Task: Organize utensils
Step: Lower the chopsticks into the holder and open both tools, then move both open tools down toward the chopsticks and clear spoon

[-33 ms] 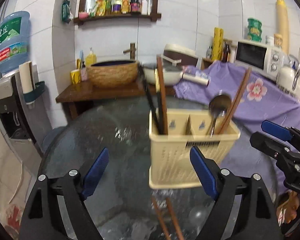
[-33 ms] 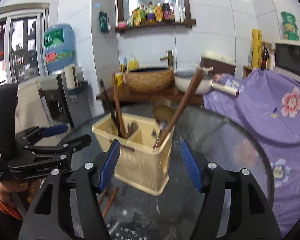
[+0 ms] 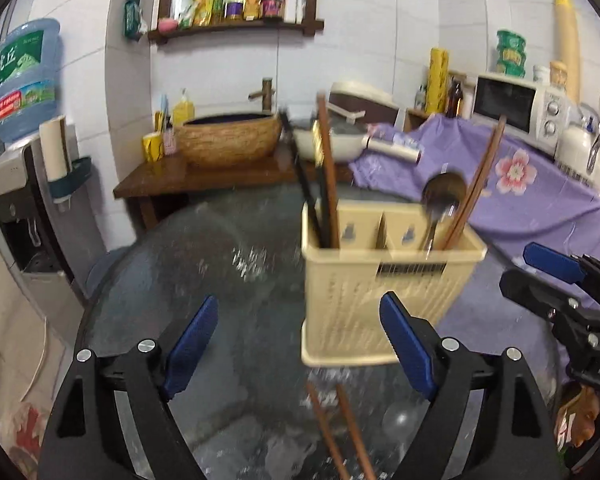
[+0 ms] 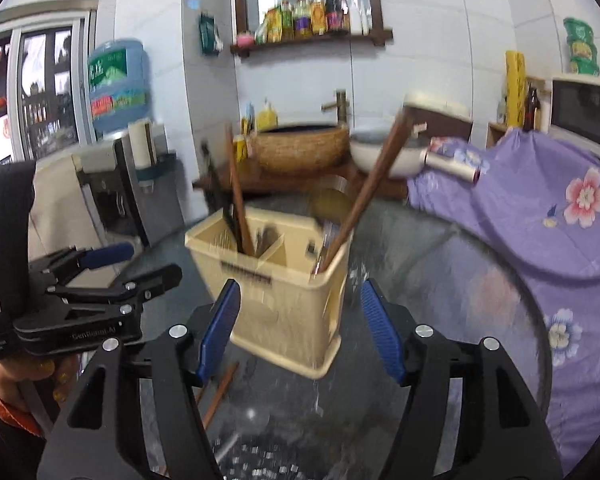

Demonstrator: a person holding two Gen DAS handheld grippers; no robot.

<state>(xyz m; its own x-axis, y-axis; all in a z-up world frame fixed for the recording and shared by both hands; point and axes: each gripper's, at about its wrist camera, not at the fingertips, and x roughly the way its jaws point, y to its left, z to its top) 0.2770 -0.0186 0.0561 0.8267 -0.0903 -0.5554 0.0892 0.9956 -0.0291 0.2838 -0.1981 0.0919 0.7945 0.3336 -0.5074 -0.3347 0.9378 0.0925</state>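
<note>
Nothing has moved: both spread grippers, left gripper [image 3: 296,344] and right gripper [image 4: 300,330], face the utensil caddy [image 3: 384,276], chopsticks [image 3: 336,428] lying before it.

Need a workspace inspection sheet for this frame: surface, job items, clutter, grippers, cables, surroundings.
Surface: round glass table, partly under a purple cloth.
Job's things: beige caddy holds chopsticks and a spoon; two loose chopsticks lie on the glass before it.
Clutter: nothing seen.
Grippers: left gripper open, empty; right gripper open, empty.
Cables: white cord at far left.
Surroundings: basin, microwave, water jug, shelf.
</note>
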